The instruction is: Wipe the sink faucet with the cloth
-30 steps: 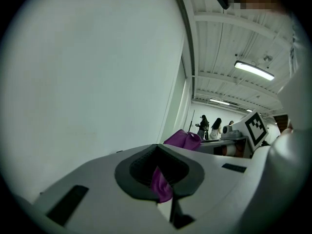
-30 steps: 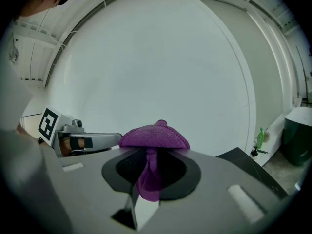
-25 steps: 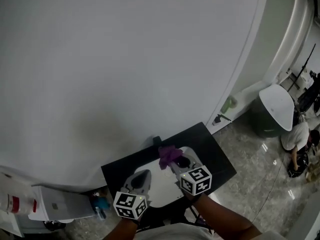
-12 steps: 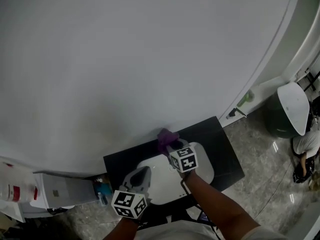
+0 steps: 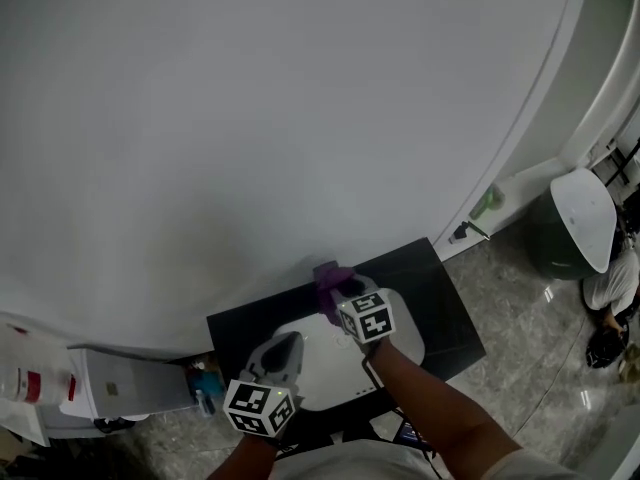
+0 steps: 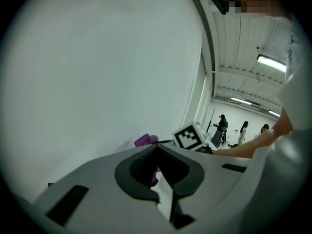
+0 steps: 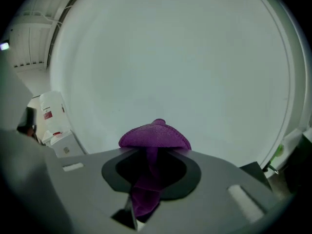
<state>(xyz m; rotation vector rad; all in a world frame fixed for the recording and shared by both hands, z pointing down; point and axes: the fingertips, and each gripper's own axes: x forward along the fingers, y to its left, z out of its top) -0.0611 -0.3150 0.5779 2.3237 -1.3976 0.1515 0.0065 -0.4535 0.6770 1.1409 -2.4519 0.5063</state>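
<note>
Since a second ago, the right tool [image 5: 343, 292] has travelled forward across the white sink [image 5: 325, 373] toward the wall [image 5: 300, 118], carrying the purple cloth [image 5: 331, 278] with it; over the last half second it has barely shifted. From the head view, the cloth now sits at the far edge of the black surface [image 5: 440, 313], just behind the sink's rear rim and close against the wall. A small dark shape shows beside it at the wall, but the faucet cannot be made out clearly there. The right gripper view shows that tool pinching the cloth: a strip of fabric runs down between the two jaws, and the rest mushrooms out in a rounded cap past their tips, facing the plain wall. The left tool [image 5: 283, 354] hangs over the near left part of the sink, well apart from the cloth. Its own view shows its jaws pressed together with nothing between them, and beyond them the cloth and the right tool's square-marked cube [image 6: 189, 136].
</note>
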